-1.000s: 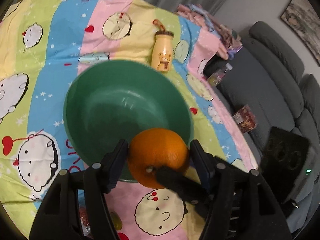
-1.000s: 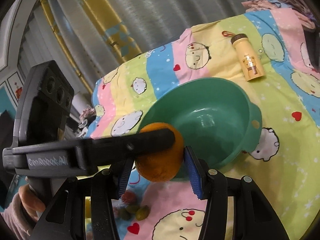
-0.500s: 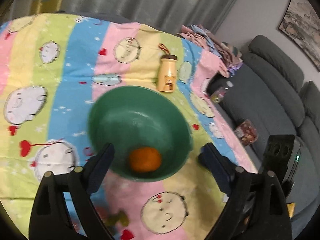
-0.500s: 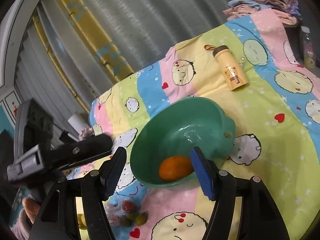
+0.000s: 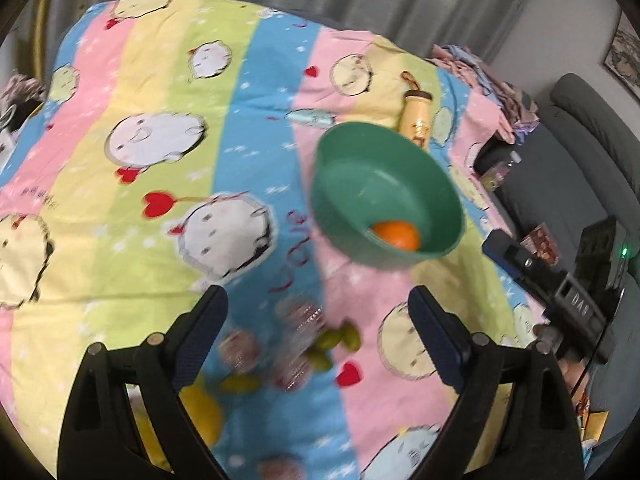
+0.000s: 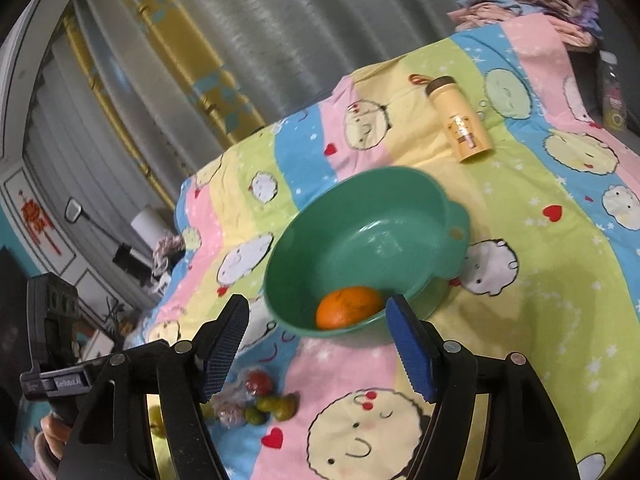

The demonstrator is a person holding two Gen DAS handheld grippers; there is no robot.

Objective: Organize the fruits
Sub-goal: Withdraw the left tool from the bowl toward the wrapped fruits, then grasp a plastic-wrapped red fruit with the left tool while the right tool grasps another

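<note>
An orange (image 5: 396, 235) (image 6: 348, 306) lies inside the green bowl (image 5: 320, 168) (image 6: 452, 216) on the striped cartoon bedspread. My left gripper (image 5: 316, 298) is open and empty. It hovers over a cluster of small green fruits (image 5: 340, 338), wrapped reddish fruits (image 5: 240, 346) and a yellow fruit (image 5: 200, 412), with the bowl up to its right. My right gripper (image 6: 316, 308) faces the bowl's near rim. Its jaws are opening with nothing between them, and the orange lies beyond the tips. The small fruits (image 6: 272, 404) sit below its left finger.
A yellow bottle (image 6: 460, 124) (image 5: 418, 120) lies on the bedspread behind the bowl. Folded clothes (image 6: 532, 4) are piled at the far corner. A grey sofa (image 5: 580, 168) runs along the bed's right side. Curtains hang behind the bed.
Both grippers held the orange over the bowl's near rim, then let go, and it dropped into the bowl. The left gripper then swung left over the small fruits. The right one barely moved.
</note>
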